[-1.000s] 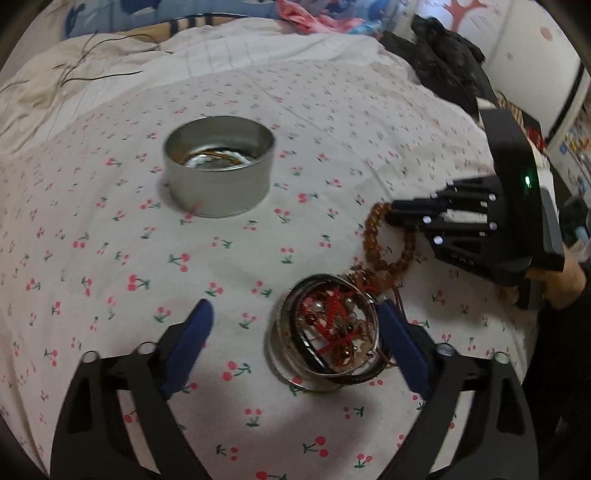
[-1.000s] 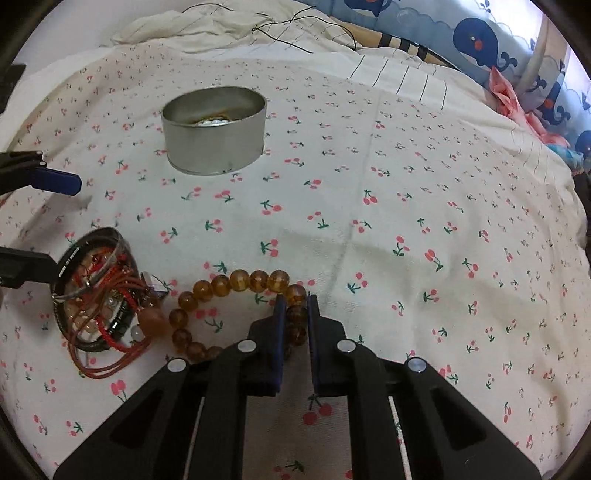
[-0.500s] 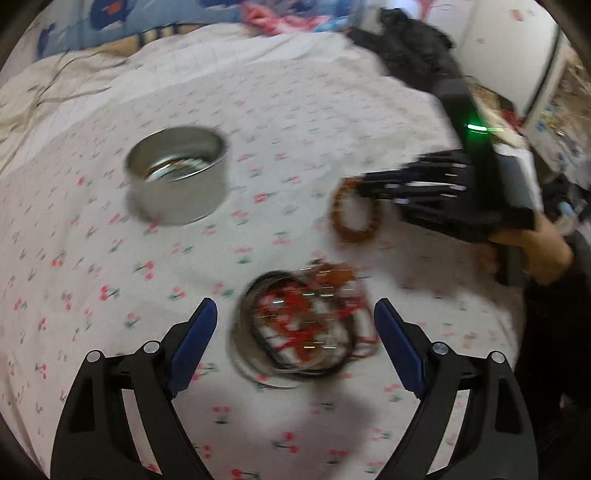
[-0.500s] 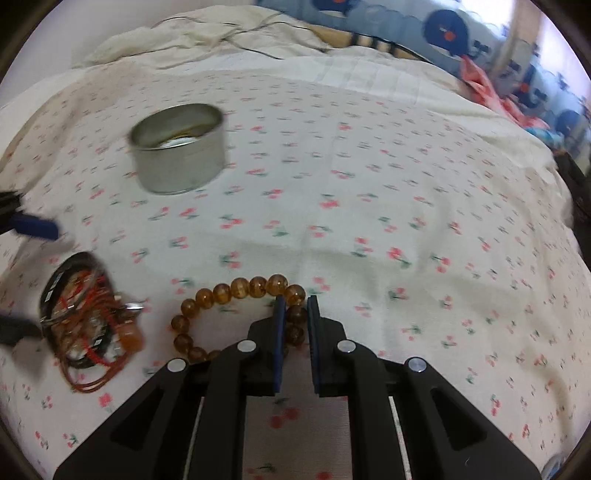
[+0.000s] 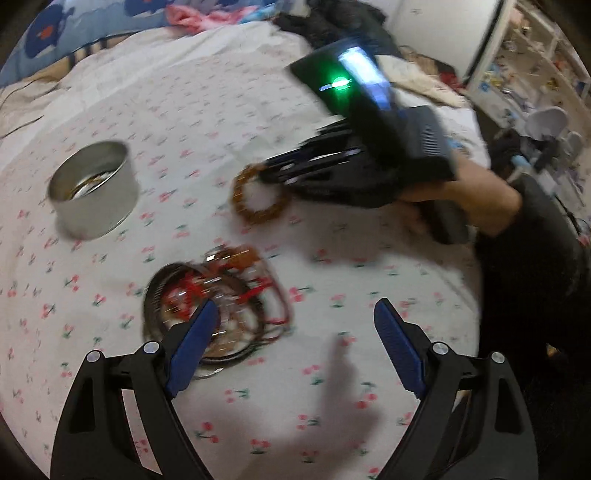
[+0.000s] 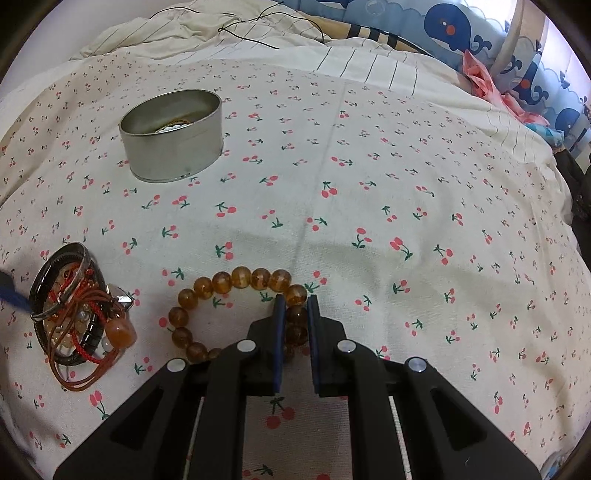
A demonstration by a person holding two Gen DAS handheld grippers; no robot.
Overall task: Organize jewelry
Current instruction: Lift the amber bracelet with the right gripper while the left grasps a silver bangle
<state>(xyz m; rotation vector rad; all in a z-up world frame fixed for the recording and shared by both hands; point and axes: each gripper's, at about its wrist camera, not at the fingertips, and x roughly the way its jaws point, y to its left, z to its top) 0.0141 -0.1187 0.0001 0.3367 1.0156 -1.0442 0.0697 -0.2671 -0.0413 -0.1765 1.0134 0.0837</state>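
My right gripper (image 6: 294, 306) is shut on an amber bead bracelet (image 6: 225, 282), held a little above the cherry-print sheet; the bracelet also shows in the left wrist view (image 5: 258, 197), hanging from the right gripper (image 5: 266, 173). A round metal tin (image 6: 173, 138) with some jewelry inside stands further back; it also shows in the left wrist view (image 5: 92, 190). A pile of bangles and red cords (image 6: 77, 317) lies at left, and in the left wrist view (image 5: 218, 302). My left gripper (image 5: 295, 325) is open and empty, above the pile's right side.
The cherry-print bed sheet (image 6: 369, 184) covers the surface. A rumpled cream blanket with a black cable (image 6: 240, 26) lies behind. Whale-print pillows (image 6: 461, 33) and pink cloth are at the back right. Dark clothes (image 5: 332, 22) and a cluttered shelf lie beyond the bed.
My right gripper has lifted the amber bracelet away from the pile and moved it toward the tin. My left gripper has shifted right, so the pile now sits under its left finger.
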